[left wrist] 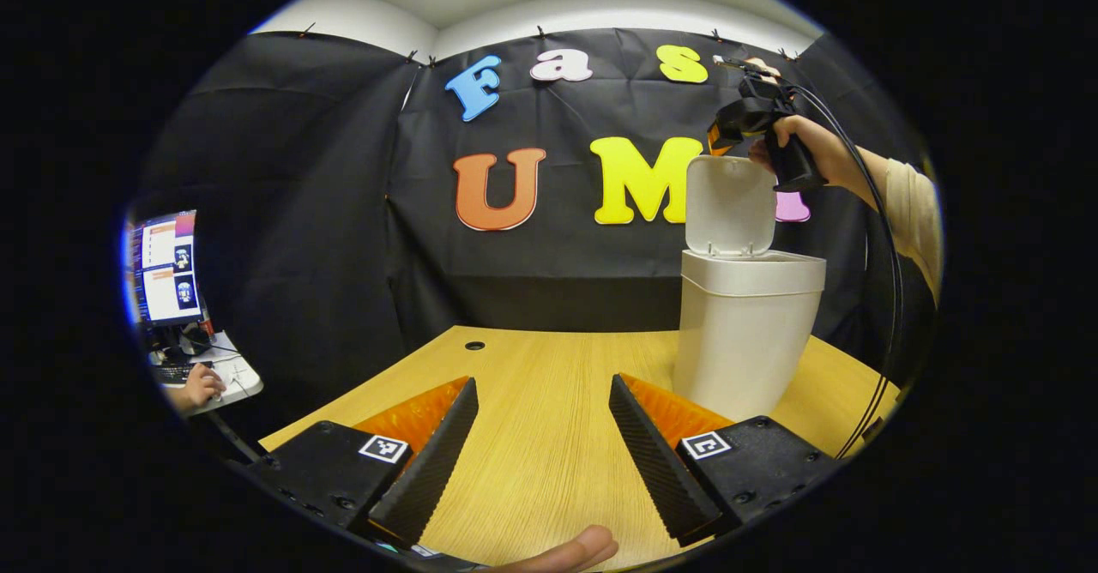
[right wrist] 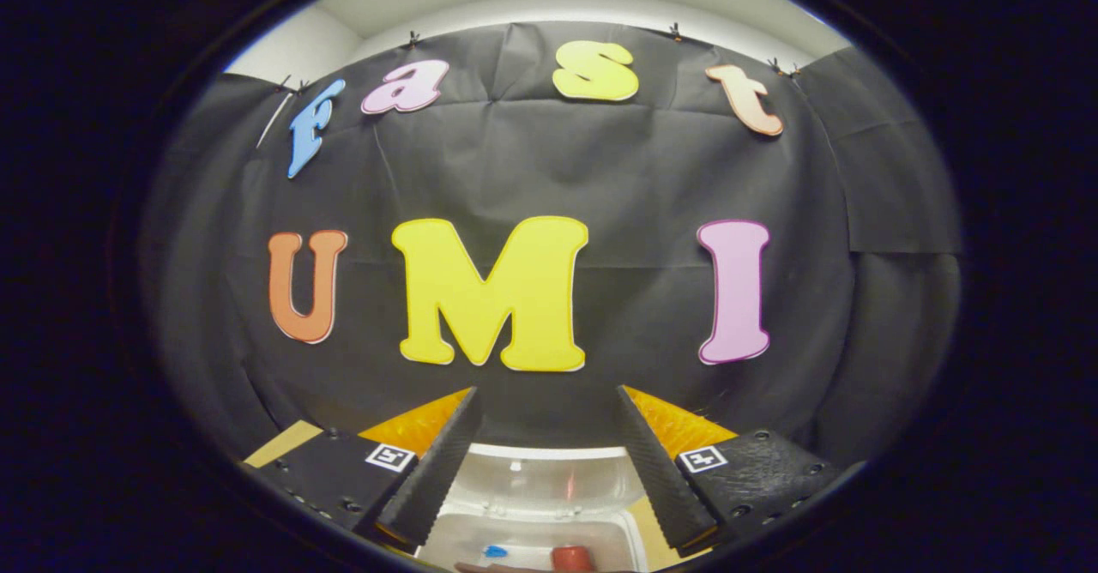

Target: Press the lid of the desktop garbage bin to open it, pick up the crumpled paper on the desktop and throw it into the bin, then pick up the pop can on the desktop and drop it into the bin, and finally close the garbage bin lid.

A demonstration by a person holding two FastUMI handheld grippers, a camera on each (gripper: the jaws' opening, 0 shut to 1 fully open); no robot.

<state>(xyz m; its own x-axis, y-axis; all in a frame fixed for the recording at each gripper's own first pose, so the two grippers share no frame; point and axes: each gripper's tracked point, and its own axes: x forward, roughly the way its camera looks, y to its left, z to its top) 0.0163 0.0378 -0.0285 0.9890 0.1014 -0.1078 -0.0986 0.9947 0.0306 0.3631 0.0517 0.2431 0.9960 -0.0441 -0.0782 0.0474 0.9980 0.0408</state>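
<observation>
The white bin [left wrist: 746, 333] stands on the wooden table [left wrist: 532, 367] at the right, its lid [left wrist: 729, 204] flipped up. A hand holds my right gripper [left wrist: 725, 135] just above and behind the lid. My left gripper [left wrist: 542, 382] is open low over the table, left of the bin, nothing between its fingers. In the right gripper view, my right gripper [right wrist: 547, 391] is open and looks down past the raised lid [right wrist: 540, 479] into the bin's mouth [right wrist: 532, 539]. A red thing [right wrist: 573, 558], perhaps the pop can, and a small blue spot [right wrist: 495, 550] show inside.
A monitor [left wrist: 163, 268] and a person's hand [left wrist: 202, 384] on a side desk sit far left. The table has a cable hole [left wrist: 474, 346] near its back edge. A cable [left wrist: 892, 298] hangs from the right gripper beside the bin. A fingertip [left wrist: 575, 549] shows at the bottom.
</observation>
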